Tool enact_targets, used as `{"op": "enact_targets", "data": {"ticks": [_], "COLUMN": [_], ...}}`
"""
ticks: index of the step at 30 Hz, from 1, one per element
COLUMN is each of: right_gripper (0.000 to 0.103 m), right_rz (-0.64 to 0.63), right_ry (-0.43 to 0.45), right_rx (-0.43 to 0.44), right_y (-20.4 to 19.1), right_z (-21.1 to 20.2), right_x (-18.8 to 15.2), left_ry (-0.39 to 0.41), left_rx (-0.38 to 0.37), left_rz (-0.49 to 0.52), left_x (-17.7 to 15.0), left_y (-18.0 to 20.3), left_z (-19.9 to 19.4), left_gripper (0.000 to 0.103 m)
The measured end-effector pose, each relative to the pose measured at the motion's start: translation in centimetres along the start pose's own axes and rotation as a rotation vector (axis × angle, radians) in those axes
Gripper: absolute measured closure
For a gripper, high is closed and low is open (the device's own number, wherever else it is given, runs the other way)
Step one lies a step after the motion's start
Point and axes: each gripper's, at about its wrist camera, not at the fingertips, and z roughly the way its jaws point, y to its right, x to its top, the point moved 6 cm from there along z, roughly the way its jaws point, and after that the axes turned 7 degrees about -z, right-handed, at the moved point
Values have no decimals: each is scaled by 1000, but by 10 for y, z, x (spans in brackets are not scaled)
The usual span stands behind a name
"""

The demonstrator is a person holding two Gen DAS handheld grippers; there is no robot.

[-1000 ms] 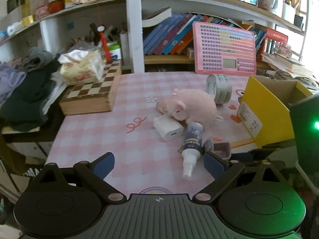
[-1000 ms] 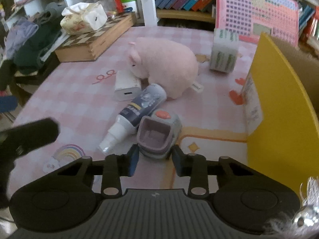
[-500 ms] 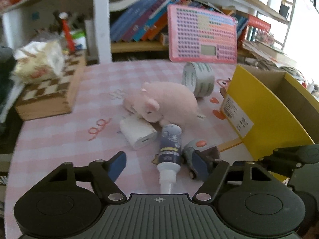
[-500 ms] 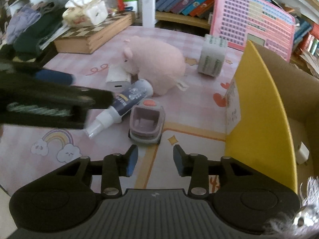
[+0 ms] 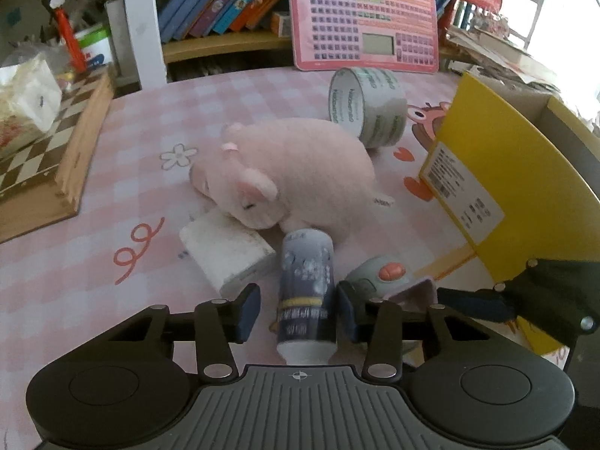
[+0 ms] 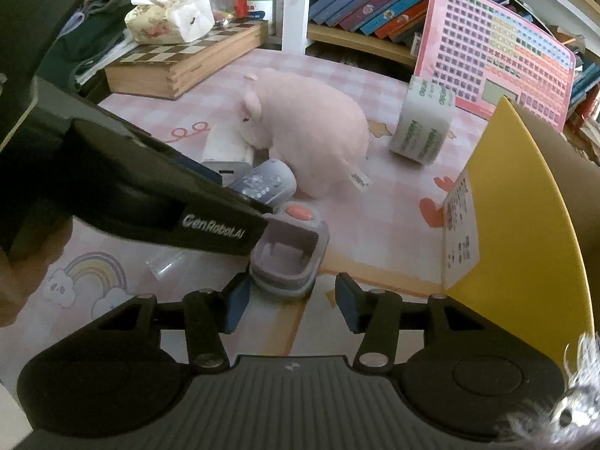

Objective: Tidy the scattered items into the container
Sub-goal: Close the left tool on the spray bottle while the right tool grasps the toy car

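Observation:
A dark blue spray bottle (image 5: 305, 288) lies on the pink checked table between the fingers of my left gripper (image 5: 298, 309), whose jaws are open around it, not touching. A pink plush pig (image 5: 296, 176), a white charger block (image 5: 225, 253), a grey-purple clip device with an orange button (image 5: 382, 281) and a tape roll (image 5: 369, 107) lie nearby. The yellow cardboard box (image 5: 525, 187) stands at right. My right gripper (image 6: 290, 307) is open and empty just in front of the clip device (image 6: 288, 251). The left gripper's arm (image 6: 131, 187) hides most of the bottle (image 6: 262, 183) in the right wrist view.
A wooden chessboard box (image 5: 48, 157) with a tissue pack (image 5: 22, 101) sits at far left. A pink keyboard toy (image 5: 363, 18) leans on the bookshelf behind. Papers pile beyond the box.
My left gripper has moved forward and down, so the spray bottle now lies between its narrowed jaws. My right gripper has opened wider and sits closer to the clip device.

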Motion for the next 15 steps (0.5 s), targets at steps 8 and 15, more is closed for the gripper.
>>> {"op": "enact_targets", "data": {"ticks": [8, 15], "right_gripper": [46, 48], "right_rz": [7, 25], "right_ry": [6, 0], "right_rx": [-7, 6], "right_y": [0, 2], "right_z": [12, 17], "right_x": [7, 8], "left_ry": [-35, -15], "left_rx": [-42, -45], "left_rz": [-2, -99], "left_x": [-2, -23], "left_y": [-5, -26], "left_z": [-1, -38], "left_gripper": [72, 72]}}
